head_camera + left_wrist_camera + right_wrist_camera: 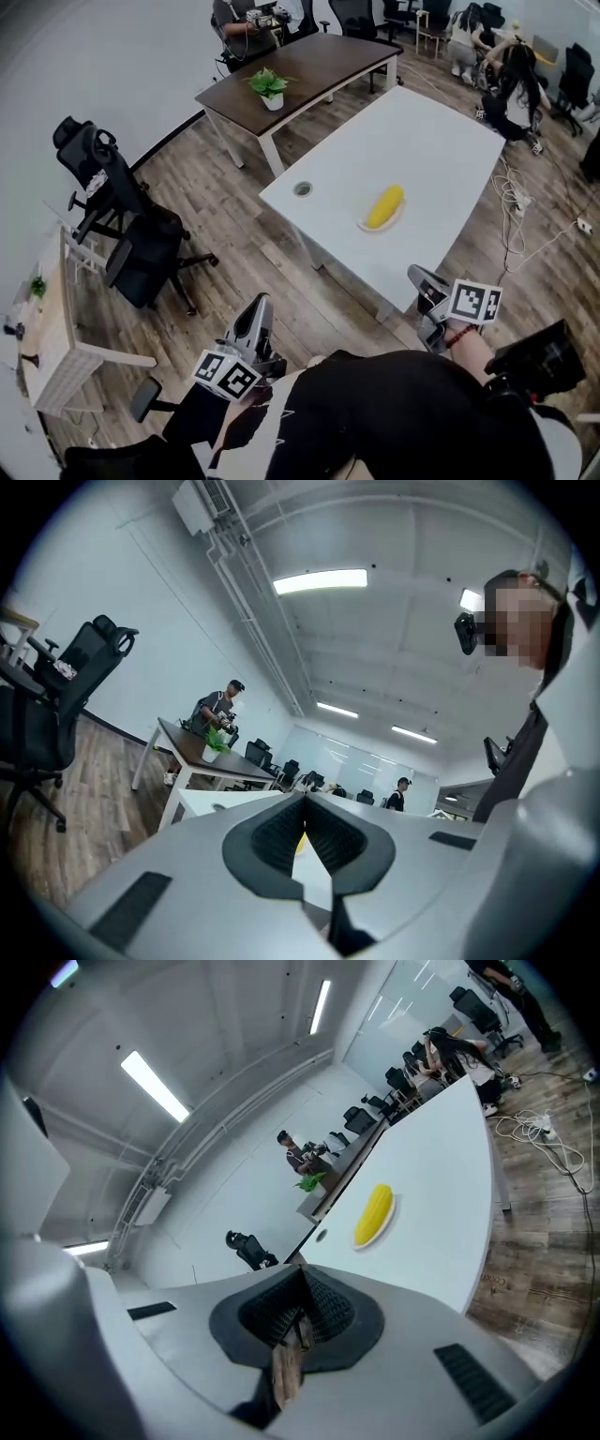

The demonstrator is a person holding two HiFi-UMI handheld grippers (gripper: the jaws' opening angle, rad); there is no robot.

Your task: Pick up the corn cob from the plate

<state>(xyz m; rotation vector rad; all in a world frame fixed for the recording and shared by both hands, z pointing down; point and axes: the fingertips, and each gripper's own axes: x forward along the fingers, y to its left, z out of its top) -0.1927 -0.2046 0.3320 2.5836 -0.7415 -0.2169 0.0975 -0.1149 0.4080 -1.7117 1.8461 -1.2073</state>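
Left gripper [262,302]: jaws closed together, nothing held. Right gripper [421,277]: jaws also meet at the tips, empty. I hold both low at the near side, off the worktop's [422,150] edge, well apart from the target.

Corn cob [385,206]: plain yellow, stubby, blunt ends, husk off. It lies ahead of me, nearer my right gripper than my left.

Plate [367,228]: small, white, on the white worktop; the cob lies along it and is all it holds.

Head view: high, steeply down, desk [422,150] well off. Gripper views: low, facing desk; right shares corn [385,206] with head view.
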